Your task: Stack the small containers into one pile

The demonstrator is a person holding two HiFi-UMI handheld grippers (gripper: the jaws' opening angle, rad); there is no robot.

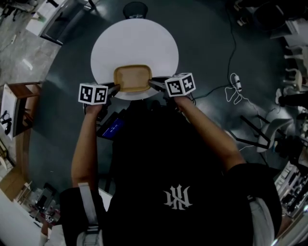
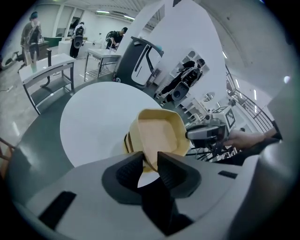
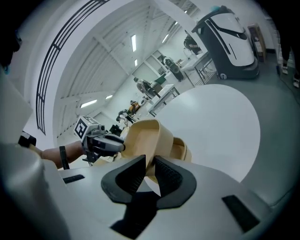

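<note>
A tan, shallow, rounded-square container (image 1: pixel 132 78) hangs tilted over the near edge of the round white table (image 1: pixel 134 43), held by both grippers. My left gripper (image 1: pixel 115 88) is shut on its left rim, and in the left gripper view the rim (image 2: pixel 159 133) runs between the pads (image 2: pixel 150 161). My right gripper (image 1: pixel 151 84) is shut on the opposite rim (image 3: pixel 143 136), which sits between its ribbed pads (image 3: pixel 150 164). Another tan container (image 2: pixel 127 140) (image 3: pixel 182 149) lies on the table just under and beyond the held one, mostly hidden by it.
A dark round stool (image 1: pixel 134 8) stands at the table's far side. Cables (image 1: pixel 236 89) trail on the floor to the right and a wooden cabinet (image 1: pixel 21 110) stands at the left. A large white machine (image 2: pixel 140 65) and metal tables (image 2: pixel 47 75) are behind the table.
</note>
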